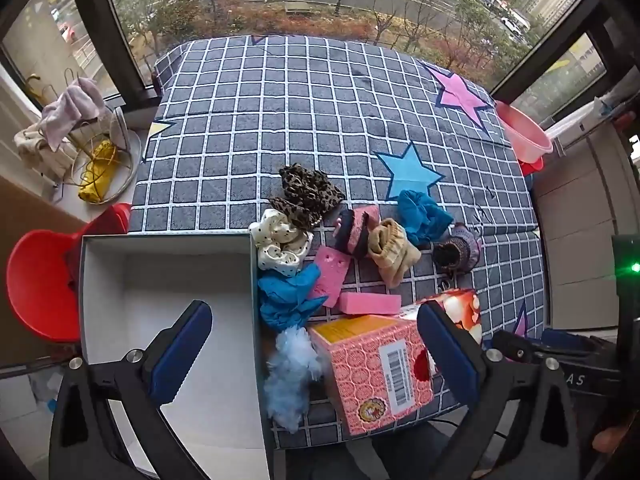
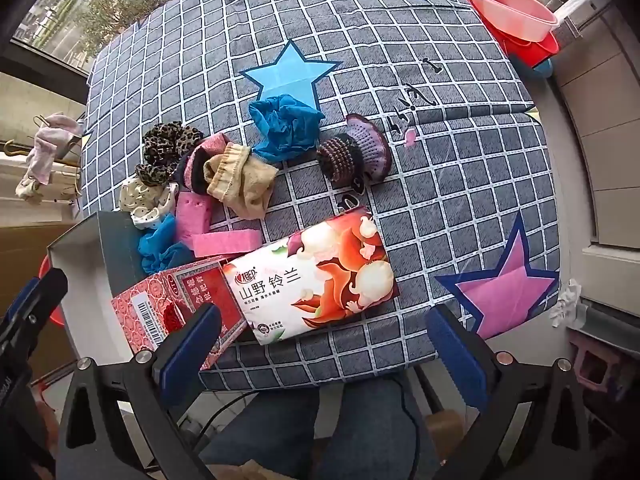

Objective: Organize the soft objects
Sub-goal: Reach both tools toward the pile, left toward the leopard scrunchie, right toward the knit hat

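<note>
Soft things lie in a heap on the checked cloth (image 1: pixel 320 120): a leopard scrunchie (image 1: pixel 306 194), a cream dotted scrunchie (image 1: pixel 280 246), a blue scrunchie (image 1: pixel 422 216), a tan sock (image 1: pixel 392 250), two pink sponges (image 1: pixel 370 303) and a knitted purple piece (image 2: pixel 356 152). An empty white box (image 1: pixel 168 280) stands at the cloth's left edge. My left gripper (image 1: pixel 316 356) hangs open above the box wall and a pale blue puff (image 1: pixel 292 376). My right gripper (image 2: pixel 324 356) is open over the table's near edge, holding nothing.
A pink patterned carton (image 1: pixel 376 372) and a tissue pack (image 2: pixel 316 276) lie at the near edge. Pink and red basins (image 2: pixel 516 20) sit at the far right. A red chair (image 1: pixel 40 280) and a rack with cloths (image 1: pixel 68 128) stand left. A person's legs (image 2: pixel 320 432) show below.
</note>
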Demonstrator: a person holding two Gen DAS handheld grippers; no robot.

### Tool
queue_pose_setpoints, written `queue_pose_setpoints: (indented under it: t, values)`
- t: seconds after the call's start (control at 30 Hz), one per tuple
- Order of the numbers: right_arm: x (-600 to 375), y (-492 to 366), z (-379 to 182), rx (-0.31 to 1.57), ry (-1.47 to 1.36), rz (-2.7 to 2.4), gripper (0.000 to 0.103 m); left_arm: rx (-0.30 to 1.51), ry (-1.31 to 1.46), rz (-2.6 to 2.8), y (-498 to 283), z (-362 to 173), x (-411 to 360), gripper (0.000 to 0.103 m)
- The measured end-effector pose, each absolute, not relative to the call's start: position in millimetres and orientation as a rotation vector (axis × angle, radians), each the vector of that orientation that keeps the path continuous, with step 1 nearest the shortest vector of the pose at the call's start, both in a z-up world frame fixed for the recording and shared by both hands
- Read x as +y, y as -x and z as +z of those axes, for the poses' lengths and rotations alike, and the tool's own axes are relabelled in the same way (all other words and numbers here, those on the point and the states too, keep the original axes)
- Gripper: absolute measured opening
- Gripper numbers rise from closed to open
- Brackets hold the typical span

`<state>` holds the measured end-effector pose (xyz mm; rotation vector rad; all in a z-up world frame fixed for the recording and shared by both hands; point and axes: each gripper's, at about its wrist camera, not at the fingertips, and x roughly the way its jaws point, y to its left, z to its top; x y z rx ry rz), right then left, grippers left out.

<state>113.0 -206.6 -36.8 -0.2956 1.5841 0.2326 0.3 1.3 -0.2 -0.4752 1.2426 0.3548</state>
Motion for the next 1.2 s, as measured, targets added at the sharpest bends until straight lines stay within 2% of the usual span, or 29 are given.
queue_pose_setpoints:
  t: [0.87, 1.2]
  values:
    - [-208.8, -131.5, -50.1, 1.617, 0.273, 0.201, 0.103, 1.282, 0.514, 0.389, -15.6, -17.3, 22.8, 0.103]
    - [-224.2, -159.9, -56.9, 1.606, 0.164, 0.203, 0.103, 1.318, 0.509, 0.337, -54.1, -20.5, 28.0, 0.103]
